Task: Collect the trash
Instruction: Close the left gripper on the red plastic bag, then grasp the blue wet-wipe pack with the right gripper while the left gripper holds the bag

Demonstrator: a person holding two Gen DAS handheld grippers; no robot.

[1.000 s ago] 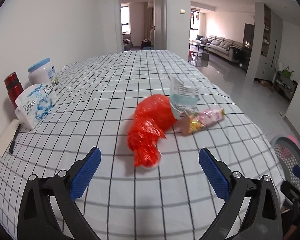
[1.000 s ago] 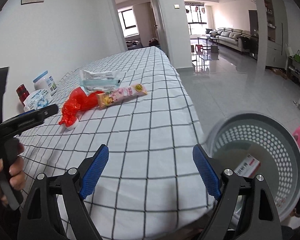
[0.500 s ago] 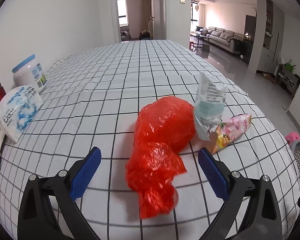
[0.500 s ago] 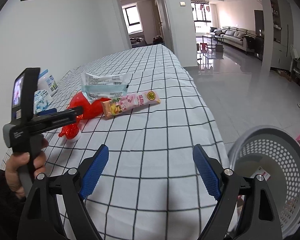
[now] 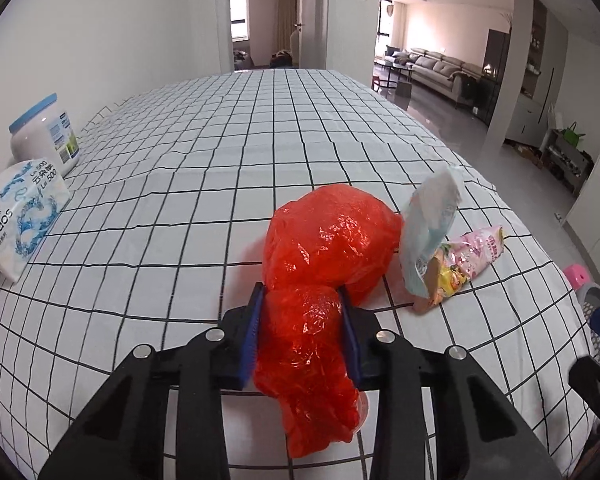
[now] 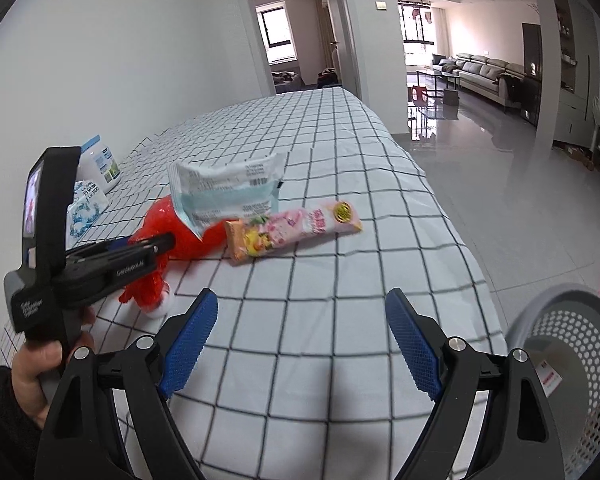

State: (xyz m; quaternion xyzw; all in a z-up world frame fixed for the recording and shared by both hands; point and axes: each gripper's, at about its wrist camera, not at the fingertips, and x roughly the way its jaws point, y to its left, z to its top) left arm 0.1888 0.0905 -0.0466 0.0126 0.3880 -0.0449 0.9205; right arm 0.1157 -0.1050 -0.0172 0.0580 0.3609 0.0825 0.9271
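Left claw (image 5: 302,336): I pinch the narrow near end of the red plastic bag (image 5: 324,256), which lies on the checked counter (image 5: 180,208).
Red plastic bag: thin crinkly film, I judge it light, soft and slippery; the bunched neck is the best hold, since the puffed body would squash and slide.
White wipes packet (image 6: 228,192): leaning on the bag, limp; take it by an edge.
Pink snack wrapper (image 6: 296,228): flat on the counter, light; take it by a crimped end.
Right claw (image 6: 300,340): spread, holding nothing, above the counter's edge.
Grey perforated bin (image 6: 572,344): beside the counter, on the floor.
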